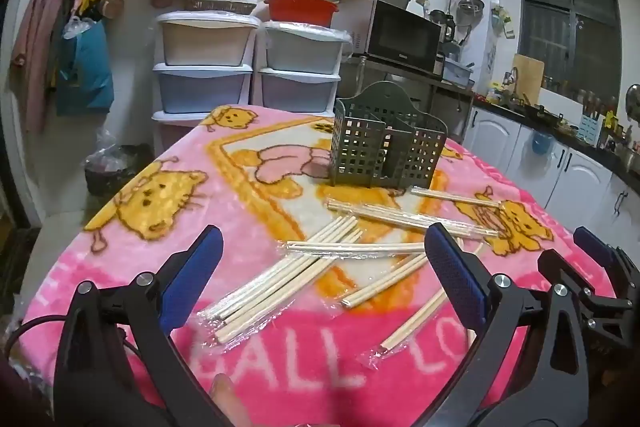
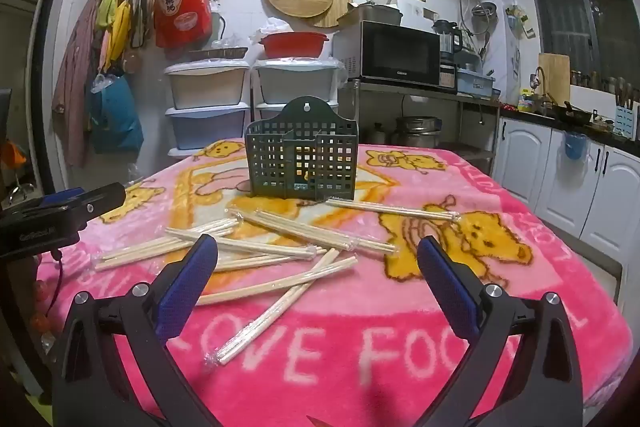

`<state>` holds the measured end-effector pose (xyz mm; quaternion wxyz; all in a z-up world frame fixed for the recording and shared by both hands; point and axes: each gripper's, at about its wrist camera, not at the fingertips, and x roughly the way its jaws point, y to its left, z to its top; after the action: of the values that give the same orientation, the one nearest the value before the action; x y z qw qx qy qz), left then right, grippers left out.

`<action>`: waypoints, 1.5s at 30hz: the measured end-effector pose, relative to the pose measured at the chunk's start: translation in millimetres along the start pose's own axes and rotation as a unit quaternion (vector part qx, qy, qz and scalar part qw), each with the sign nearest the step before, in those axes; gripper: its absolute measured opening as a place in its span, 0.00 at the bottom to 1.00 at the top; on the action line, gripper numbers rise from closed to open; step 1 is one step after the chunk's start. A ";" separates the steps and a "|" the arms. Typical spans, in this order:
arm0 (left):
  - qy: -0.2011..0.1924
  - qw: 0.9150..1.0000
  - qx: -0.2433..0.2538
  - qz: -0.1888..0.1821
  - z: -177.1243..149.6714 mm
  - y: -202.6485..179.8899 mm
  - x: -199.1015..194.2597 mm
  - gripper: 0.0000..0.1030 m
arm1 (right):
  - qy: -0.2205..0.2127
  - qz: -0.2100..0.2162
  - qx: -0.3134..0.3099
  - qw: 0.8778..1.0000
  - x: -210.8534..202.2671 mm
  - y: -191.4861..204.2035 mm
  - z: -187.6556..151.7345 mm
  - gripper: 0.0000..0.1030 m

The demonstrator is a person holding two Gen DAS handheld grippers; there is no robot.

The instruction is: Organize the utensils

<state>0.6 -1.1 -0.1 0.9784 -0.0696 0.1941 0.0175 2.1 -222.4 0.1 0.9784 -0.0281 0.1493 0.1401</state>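
Observation:
Several pairs of wooden chopsticks in clear wrappers (image 1: 304, 267) lie scattered on the pink cartoon blanket (image 1: 160, 235); they also show in the right wrist view (image 2: 280, 247). A dark green slotted utensil holder (image 1: 386, 147) stands upright behind them, also in the right wrist view (image 2: 302, 155). My left gripper (image 1: 324, 259) is open and empty, low over the near chopsticks. My right gripper (image 2: 318, 263) is open and empty, just short of the pile. The right gripper shows at the left wrist view's right edge (image 1: 592, 259); the left one at the right wrist view's left edge (image 2: 60, 211).
The table's front edge is near both grippers. Behind the table stand stacked plastic drawers (image 2: 208, 107), a red basin (image 2: 294, 43) and a microwave (image 2: 396, 53) on a metal rack. White cabinets (image 2: 560, 179) and a counter run along the right. Bags hang on the left wall.

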 end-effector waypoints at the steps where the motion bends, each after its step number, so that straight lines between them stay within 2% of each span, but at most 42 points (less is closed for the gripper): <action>1: -0.004 1.000 -0.002 -0.001 -0.1 0.3 -0.6 0.91 | -0.001 -0.001 0.000 1.000 -0.1 0.0 0.0 0.94; 45: -0.003 1.000 -0.005 0.000 3.4 5.5 -1.1 0.91 | -0.003 0.001 0.001 1.000 -1.1 0.5 1.5 0.94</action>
<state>0.4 4.8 2.7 0.9786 -0.0746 0.1908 0.0186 1.3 -222.1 1.8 0.9788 -0.0269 0.1463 0.1407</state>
